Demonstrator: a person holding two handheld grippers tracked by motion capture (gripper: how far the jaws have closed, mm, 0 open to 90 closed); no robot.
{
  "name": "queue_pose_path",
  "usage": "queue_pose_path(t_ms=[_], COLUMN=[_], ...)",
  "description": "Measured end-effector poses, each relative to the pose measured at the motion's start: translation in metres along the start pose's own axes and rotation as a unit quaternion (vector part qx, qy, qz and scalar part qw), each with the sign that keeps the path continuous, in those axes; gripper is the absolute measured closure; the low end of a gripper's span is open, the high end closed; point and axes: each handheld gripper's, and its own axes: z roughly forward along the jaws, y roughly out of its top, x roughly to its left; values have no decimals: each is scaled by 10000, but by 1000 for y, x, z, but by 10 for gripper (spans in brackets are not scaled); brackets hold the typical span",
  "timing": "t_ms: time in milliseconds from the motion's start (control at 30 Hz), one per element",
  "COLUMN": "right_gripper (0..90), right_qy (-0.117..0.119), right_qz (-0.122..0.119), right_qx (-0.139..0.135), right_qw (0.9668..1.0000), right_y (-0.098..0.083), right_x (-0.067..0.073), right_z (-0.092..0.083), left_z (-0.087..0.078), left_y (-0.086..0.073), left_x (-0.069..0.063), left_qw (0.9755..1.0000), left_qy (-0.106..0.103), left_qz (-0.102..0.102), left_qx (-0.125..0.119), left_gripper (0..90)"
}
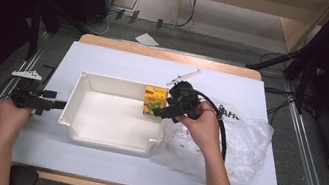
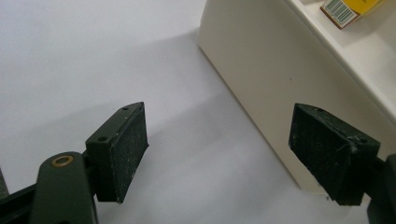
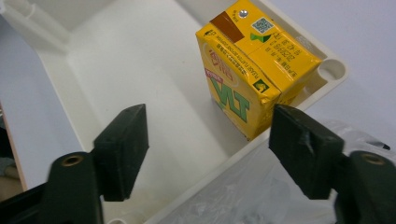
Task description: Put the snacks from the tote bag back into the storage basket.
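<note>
Starting at the left edge of the table (image 1: pixel 107 57), the left gripper (image 1: pixel 56 103) lies low over the white surface, held in the person's left hand (image 1: pixel 10 115), its tips pointing at the outer left wall of the white tray (image 1: pixel 108 141). In the left gripper view its jaws stand wide apart with nothing between them but bare tabletop; the farther pad (image 2: pixel 332 151) sits just beside the tray's cream wall (image 2: pixel 261 74), and whether it touches that wall cannot be told. Moving rightward, the tray's floor lies bare up to its far right corner, where the yellow drink carton (image 1: pixel 155 100) stands upright against the wall. Next comes the right gripper (image 1: pixel 165 113), carried in the right hand (image 1: pixel 203 125) over the tray's right rim. In the right gripper view its jaws are released and spread wide, the carton (image 3: pixel 254 74) standing just beyond the pads and clear of both; the near pad (image 3: pixel 122 147) hangs over the tray floor (image 3: pixel 140 60), while the other pad hangs over the tray's rim beside the carton's lower edge. Nothing is gripped. Farther right, a crumpled clear plastic bag (image 1: pixel 244 146) lies on the table beneath the right forearm, touching the tray's right side.
</note>
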Motion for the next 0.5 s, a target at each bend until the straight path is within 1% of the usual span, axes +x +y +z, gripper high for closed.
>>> queue_pose_path(t_ms=[67, 100, 267, 500], right_gripper=[225, 225, 225, 215], right_qy=[50, 63, -153, -292], right_qz=[-26, -13, 17, 82], right_qx=[-40, -74, -129, -95], right_qw=[10000, 10000, 9998, 9995], right_y=[-2, -4, -10, -19], right_x=[-2, -4, -11, -21], right_z=[-5, -8, -20, -32], left_z=[0, 0, 0, 0], left_y=[0, 0, 0, 0], left_x=[0, 0, 0, 0], left_qw=[10000, 10000, 10000, 10000], left_qy=[-1, 2, -7, -4], left_qz=[-4, -1, 4, 8], left_qx=[1, 6, 7, 6], left_gripper=[207, 208, 208, 208])
